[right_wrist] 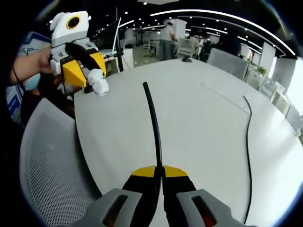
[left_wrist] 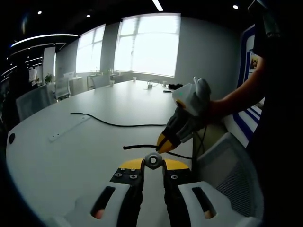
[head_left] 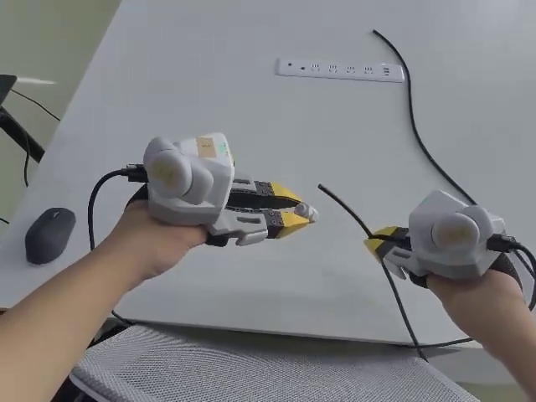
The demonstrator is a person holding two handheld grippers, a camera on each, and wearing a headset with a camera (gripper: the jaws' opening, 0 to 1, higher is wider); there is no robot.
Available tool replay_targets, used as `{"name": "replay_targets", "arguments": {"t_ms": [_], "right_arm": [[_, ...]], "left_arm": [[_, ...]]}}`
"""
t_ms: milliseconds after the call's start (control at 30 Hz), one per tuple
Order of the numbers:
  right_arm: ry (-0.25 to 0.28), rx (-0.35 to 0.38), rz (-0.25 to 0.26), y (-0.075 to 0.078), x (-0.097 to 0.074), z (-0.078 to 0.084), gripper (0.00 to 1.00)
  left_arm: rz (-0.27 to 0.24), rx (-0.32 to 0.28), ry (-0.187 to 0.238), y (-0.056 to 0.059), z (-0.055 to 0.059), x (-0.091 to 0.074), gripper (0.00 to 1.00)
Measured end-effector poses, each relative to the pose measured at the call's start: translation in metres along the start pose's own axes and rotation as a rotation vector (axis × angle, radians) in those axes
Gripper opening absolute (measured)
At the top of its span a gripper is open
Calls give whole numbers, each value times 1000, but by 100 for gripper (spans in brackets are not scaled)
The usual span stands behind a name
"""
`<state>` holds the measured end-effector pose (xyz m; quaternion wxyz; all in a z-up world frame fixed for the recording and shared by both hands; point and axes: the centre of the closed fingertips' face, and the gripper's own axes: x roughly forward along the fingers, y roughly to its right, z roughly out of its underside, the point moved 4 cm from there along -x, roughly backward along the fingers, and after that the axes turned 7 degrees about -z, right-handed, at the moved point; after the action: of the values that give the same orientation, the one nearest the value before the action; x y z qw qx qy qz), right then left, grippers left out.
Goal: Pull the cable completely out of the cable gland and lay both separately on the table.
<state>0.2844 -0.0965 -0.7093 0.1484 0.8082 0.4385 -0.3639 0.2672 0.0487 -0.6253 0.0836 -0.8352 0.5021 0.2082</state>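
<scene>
Left hand [head_left: 155,247]: holds the left gripper [head_left: 297,218], jaws pinched on 1 white cable gland [left_wrist: 153,160], above the table [head_left: 209,84]. Right gripper [head_left: 375,243]: jaws clamped on 1 black cable [right_wrist: 154,118], its free end apart from the gland. On the table: 1 power strip [head_left: 339,69], 1 mouse [head_left: 48,234].

— How do the arms sit?
— Both are held out in front, well apart. The left forearm [head_left: 59,322] comes in bare from the near left.
— And the left gripper [head_left: 297,215]?
— The left hand [head_left: 159,239] grips it, pointing right, jaws closed on the cable gland [left_wrist: 153,160] at their tips.
— The right gripper [head_left: 378,241]?
— It is held in the right hand [head_left: 486,289], pointing left at the other, jaws pinched on the cable [right_wrist: 154,118].
</scene>
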Motion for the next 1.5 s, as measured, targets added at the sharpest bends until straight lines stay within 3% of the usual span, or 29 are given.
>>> {"name": "replay_targets", "arguments": {"t_ms": [300,733,1500], "right_arm": [[-18,-30,9,-2,6,-15,0],[-41,-70,15,-2,20,-40,0],[-72,-126,2,-9,72,-94,0]], "left_arm": [[-4,-19,-8,-4,12,-6,16],[-10,-35,14,-7,26,-22,16],[-31,-71,12,-28,67,-49,16]]}}
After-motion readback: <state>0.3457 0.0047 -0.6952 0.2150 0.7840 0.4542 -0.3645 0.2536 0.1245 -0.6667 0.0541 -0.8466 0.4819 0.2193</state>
